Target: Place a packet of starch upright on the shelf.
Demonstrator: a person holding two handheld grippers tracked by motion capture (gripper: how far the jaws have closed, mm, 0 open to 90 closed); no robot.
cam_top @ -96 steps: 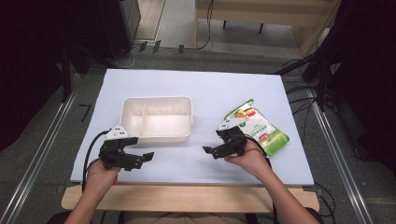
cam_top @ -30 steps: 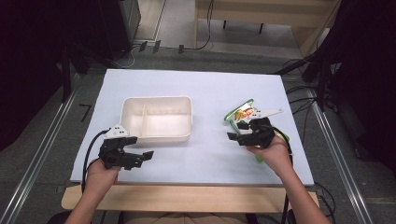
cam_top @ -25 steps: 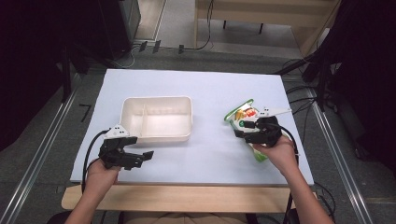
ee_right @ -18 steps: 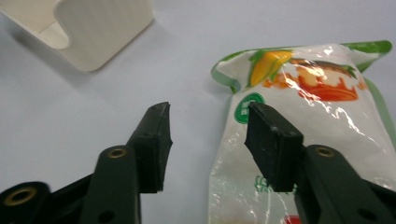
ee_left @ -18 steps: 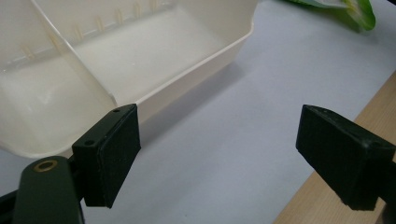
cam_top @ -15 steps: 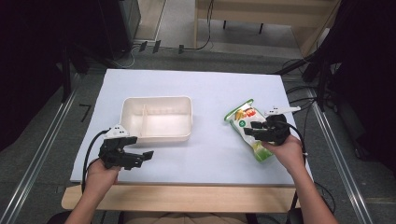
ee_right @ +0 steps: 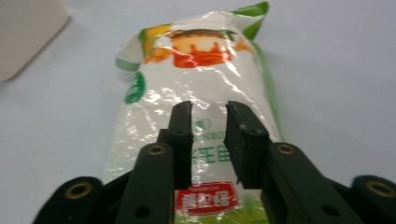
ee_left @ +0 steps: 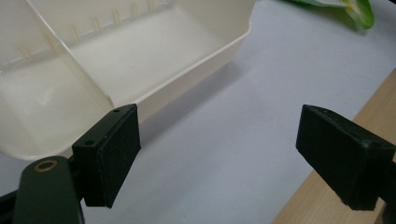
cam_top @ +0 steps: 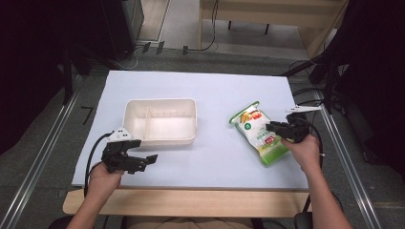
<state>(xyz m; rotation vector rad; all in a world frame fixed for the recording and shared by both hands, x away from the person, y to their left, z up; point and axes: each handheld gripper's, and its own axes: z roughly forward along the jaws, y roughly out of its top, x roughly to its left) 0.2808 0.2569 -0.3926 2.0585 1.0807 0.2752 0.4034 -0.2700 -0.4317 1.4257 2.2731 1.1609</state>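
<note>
Right gripper [ee_right: 208, 123] sits over the bag [ee_right: 196, 107], jaws closing, narrow gap, whether they pinch it is hard to tell; bare table [cam_top: 215, 157] to its left.

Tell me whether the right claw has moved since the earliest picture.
Yes. The right claw has shifted rightward, away from the white tray, over the snack bag; its jaws have just been closing, nearly together.

snack bag [ee_right: 196, 121] print blurred — lower end cut off
</note>
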